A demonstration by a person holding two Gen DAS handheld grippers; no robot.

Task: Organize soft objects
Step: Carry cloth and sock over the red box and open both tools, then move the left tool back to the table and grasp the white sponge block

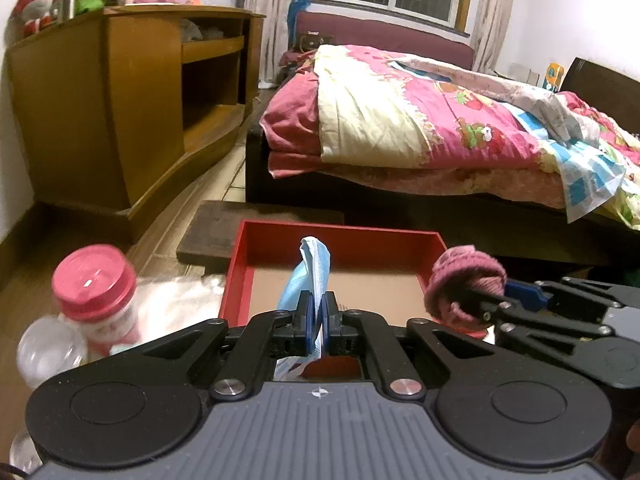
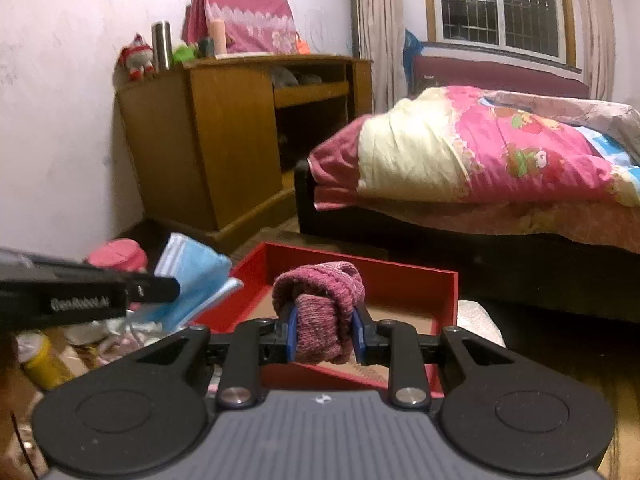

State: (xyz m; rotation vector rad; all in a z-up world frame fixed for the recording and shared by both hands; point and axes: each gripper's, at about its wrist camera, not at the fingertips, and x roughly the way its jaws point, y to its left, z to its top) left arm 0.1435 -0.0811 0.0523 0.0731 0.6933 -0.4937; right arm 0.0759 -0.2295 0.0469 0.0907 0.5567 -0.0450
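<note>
- Left wrist view: a bed heaped with a pink and cream strawberry-print quilt (image 1: pixel 420 120) fills the right half of the room, under a barred window.
- A brown wooden cabinet with open shelves (image 1: pixel 132 112) stands against the left wall, with a steel flask and soft toys on top.
- A shallow red rectangular tray with a brown cardboard floor (image 1: pixel 340 236) sits on the floor just ahead of both tools; its floor looks bare.
- A clear plastic jar with a pink screw lid (image 1: pixel 96 292) stands left of the tray, among other clutter.
- The right gripper (image 2: pixel 324 330) has its blue pads clamped on a rolled dusty-pink knitted sock (image 2: pixel 320 304), held over the tray's near right part.
- The left gripper (image 1: pixel 317 316) has its pads pressed together, pinching a light blue pleated face mask (image 1: pixel 310 276) that sticks up above the tray's near edge, left of the sock.
</note>
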